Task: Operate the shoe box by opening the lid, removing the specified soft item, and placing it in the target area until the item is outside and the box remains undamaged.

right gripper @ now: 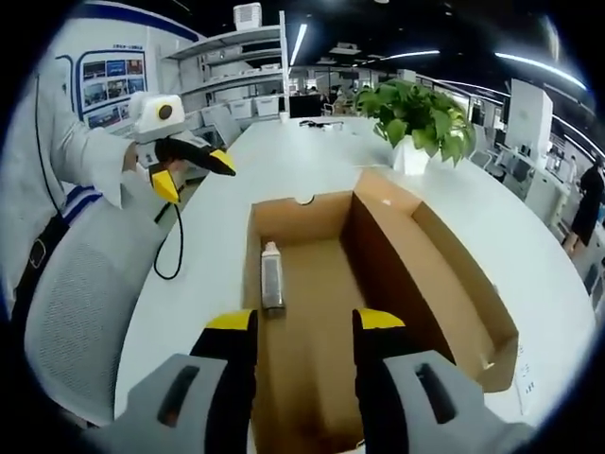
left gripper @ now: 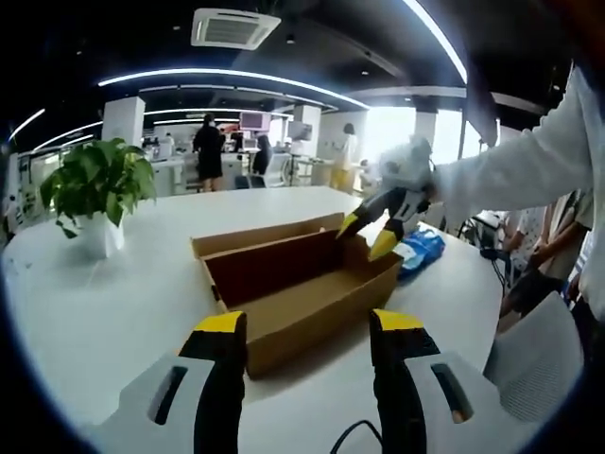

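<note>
The brown cardboard shoe box (left gripper: 302, 288) lies open on the white table, its lid (left gripper: 269, 235) folded back behind it. My left gripper (left gripper: 308, 323) is open, just short of the box's near wall. My right gripper (left gripper: 367, 235) is also open and hovers over the box's far right corner. A blue soft item (left gripper: 422, 251) rests on the table just outside that corner. In the right gripper view my right gripper (right gripper: 304, 322) hangs over the box (right gripper: 312, 284). A small pale bottle-like item (right gripper: 272, 276) lies inside by the left wall. My left gripper (right gripper: 194, 168) is off to the left.
A potted green plant (left gripper: 99, 189) (right gripper: 421, 118) stands on the table beyond the box. A grey chair (right gripper: 85, 312) sits at the table's edge, and a black cable (right gripper: 172, 248) hangs from the left gripper. People stand in the office behind.
</note>
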Demonstrator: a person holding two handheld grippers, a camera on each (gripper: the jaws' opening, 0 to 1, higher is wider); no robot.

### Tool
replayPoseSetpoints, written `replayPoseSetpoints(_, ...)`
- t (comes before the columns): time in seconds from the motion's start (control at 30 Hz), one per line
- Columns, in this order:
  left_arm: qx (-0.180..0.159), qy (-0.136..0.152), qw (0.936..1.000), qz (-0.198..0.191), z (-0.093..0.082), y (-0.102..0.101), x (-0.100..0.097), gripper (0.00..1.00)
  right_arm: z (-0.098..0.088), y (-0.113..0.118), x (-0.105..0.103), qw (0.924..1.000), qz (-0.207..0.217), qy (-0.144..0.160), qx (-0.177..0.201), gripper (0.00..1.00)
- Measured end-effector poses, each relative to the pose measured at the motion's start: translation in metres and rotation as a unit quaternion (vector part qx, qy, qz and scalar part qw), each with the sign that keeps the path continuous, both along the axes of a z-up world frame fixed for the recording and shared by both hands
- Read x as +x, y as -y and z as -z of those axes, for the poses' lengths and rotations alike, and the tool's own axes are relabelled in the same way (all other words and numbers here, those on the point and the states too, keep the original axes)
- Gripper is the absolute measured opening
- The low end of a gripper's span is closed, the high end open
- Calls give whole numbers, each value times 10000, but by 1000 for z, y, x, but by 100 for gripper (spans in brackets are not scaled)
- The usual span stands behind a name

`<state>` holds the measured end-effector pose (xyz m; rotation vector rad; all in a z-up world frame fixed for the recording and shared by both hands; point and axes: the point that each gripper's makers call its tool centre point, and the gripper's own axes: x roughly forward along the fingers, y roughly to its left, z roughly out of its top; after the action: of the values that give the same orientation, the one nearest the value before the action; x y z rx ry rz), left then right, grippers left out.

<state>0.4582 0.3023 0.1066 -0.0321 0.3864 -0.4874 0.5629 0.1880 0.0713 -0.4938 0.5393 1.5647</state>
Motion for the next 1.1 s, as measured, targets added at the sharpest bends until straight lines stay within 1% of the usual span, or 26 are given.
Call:
replayPoseSetpoints(0.23, -32, 14, 10000, -6, 0, -2, 2, 54, 14, -16, -2, 9991, -300, 14, -293, 34)
replayPoseSetpoints(0.43, -46, 25, 10000, -46, 0, -4, 1, 54, 22, -29, -2, 9977, -494, 8, -455, 34)
replayPoseSetpoints(0.5, -51, 19, 10000, -69, 0, -6, 0, 54, 24, -33, -3, 9971, -558, -40, -522, 34)
replayPoseSetpoints(0.6, -63, 18, 9999, -96, 0, -8, 0, 54, 29, -37, -3, 9953, -691, -48, -676, 33)
replayPoseSetpoints(0.67, -62, 16, 9999, -112, 0, -8, 0, 54, 32, -39, -6, 9942, -751, -122, -757, 33)
replayPoseSetpoints(0.77, -71, 24, 9999, -123, 0, -9, 0, 54, 36, -42, -7, 9922, -873, -98, -885, 33)
replayPoseSetpoints(1.03, -104, 20, 9998, -153, 0, -10, -1, 54, 47, -56, -17, 9876, -1082, -218, -1114, 33)
replayPoseSetpoints(1.1, -97, 20, 9998, -158, 0, -10, -1, 54, 50, -59, -19, 9863, -1158, -200, -1158, 33)
